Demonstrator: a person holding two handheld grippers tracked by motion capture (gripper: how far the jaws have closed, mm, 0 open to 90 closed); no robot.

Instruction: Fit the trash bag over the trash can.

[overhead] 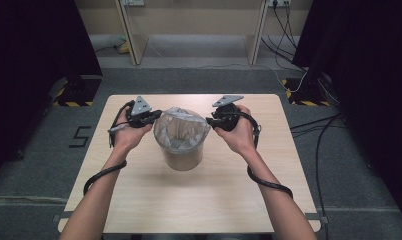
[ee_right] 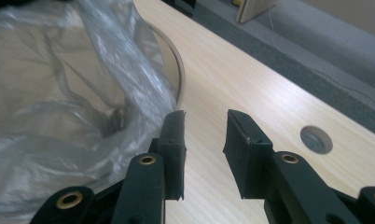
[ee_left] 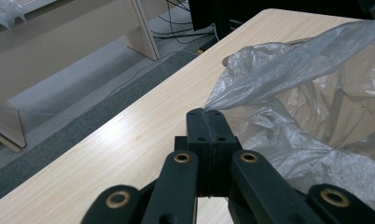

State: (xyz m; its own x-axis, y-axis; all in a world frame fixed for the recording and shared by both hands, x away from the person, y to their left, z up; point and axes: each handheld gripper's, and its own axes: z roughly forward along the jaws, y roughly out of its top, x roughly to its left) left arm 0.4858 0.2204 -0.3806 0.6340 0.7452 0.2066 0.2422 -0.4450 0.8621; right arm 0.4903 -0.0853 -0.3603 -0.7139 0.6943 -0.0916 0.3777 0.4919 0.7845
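Here's the bin [overhead: 182, 152], a round tan container standing upright near the middle of the desk [overhead: 139, 200], a little toward the far edge, with a thin clear plastic liner [overhead: 181, 127] bunched around its mouth. Left gripper [overhead: 153, 116] sits at the rim's left side, and in the left gripper view its jaws are pressed fully together with a pinch of the liner [ee_left: 288, 74] caught at their tips, film fanning out from the clamp point. Right gripper [overhead: 209, 121] is at the opposite side of the rim; in the right gripper view its jaws stand apart with nothing between them, the liner [ee_right: 83, 93] just beside the nearer jaw and the bin's rim [ee_right: 176, 65] curving past behind.

That film looks feather-light, limp and slippery, and likely to tear under a hard yank, so the sensible hold is a fold at the edge, right over the rim. The bin itself looks stiff and light; it could tip if pulled one-sided. Inside, I can make out crinkled liner and nothing else.
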